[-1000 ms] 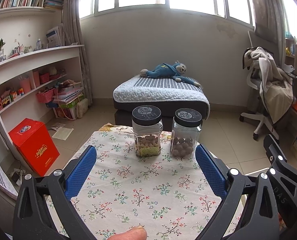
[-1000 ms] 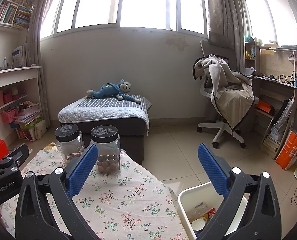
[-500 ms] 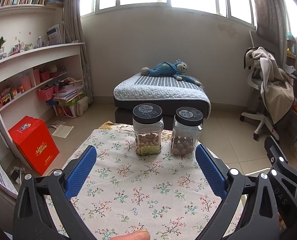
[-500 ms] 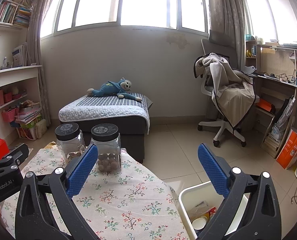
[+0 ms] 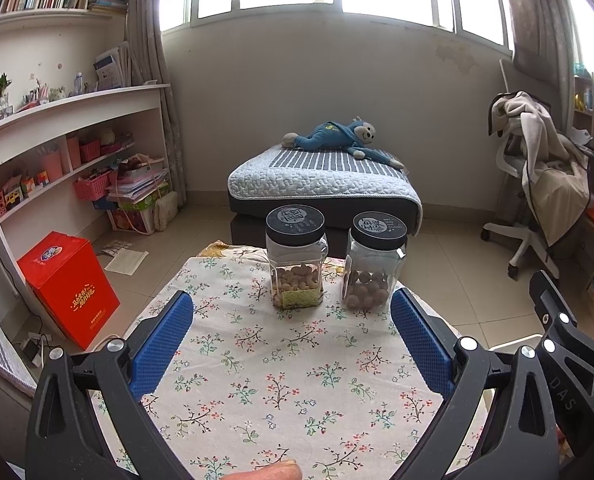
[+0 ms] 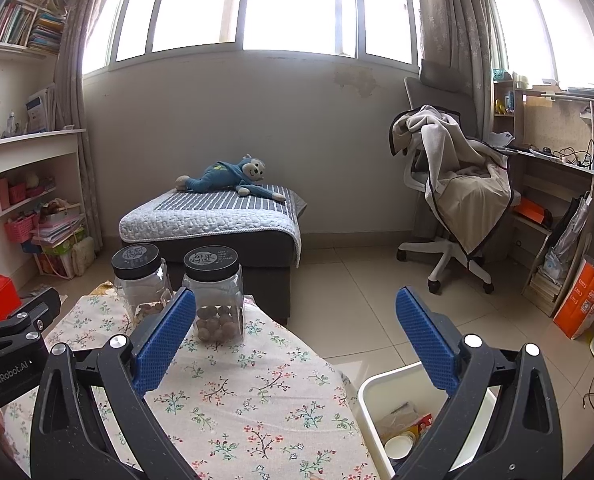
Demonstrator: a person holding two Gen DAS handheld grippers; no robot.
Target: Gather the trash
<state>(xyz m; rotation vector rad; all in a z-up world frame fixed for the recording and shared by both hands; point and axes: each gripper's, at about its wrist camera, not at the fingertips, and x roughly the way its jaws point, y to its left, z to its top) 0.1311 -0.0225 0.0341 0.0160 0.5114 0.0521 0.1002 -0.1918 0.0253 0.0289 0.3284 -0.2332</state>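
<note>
We held left gripper (image 5: 291, 324) wide, nothing between fingers; two jars (image 5: 296, 258) stood just beyond fingertips. Right gripper (image 6: 295, 330) wide, empty; bin (image 6: 371, 386) with trash (image 6: 407, 420) sat below right finger.

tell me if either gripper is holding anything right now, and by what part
Nothing is held. The left gripper and the right gripper both have their jaws wide open with nothing between them, above the table; the jars stand untouched.
</note>
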